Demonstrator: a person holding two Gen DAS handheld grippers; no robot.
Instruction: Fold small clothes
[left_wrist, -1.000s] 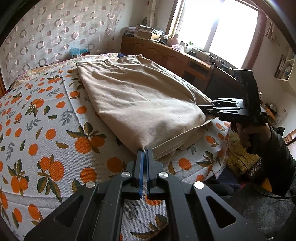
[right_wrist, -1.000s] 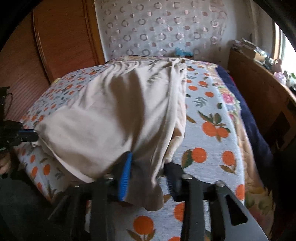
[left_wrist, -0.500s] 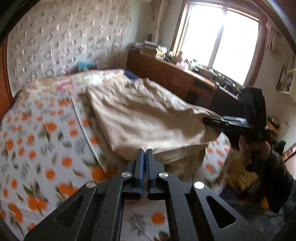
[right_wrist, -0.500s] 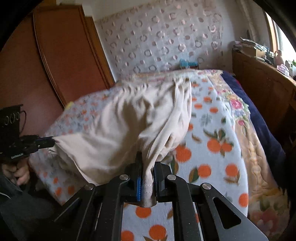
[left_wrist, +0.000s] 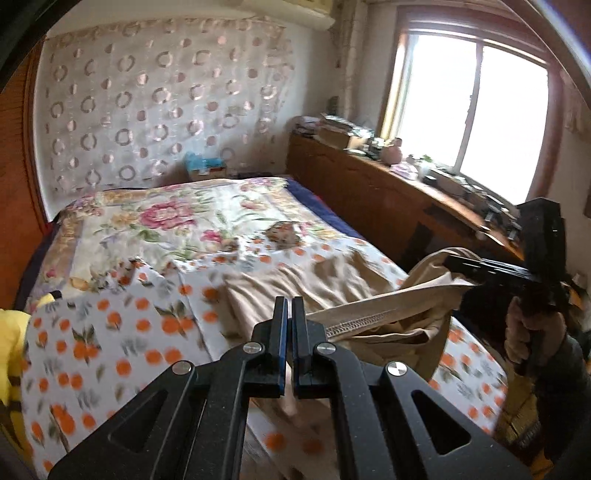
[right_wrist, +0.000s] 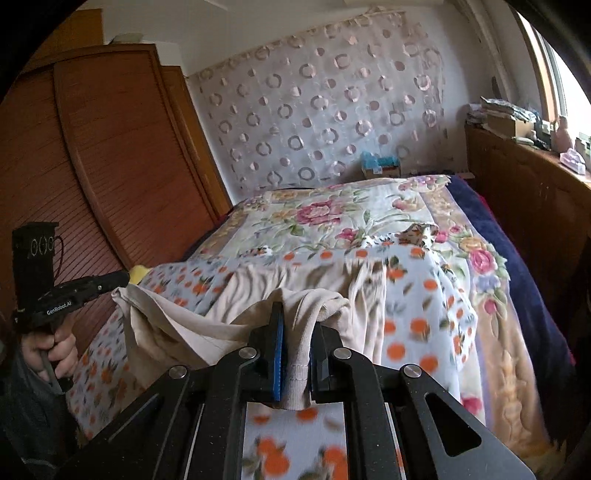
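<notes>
From my left wrist view the orange-print sheet (left_wrist: 110, 332) and the beige garment (left_wrist: 332, 280) smear with motion blur, so I cannot read the garment's folds. The garment's corner vanishes between the left gripper (left_wrist: 289, 310) fingers. The clutter on the sideboard (left_wrist: 369, 177) is too small to identify.
</notes>
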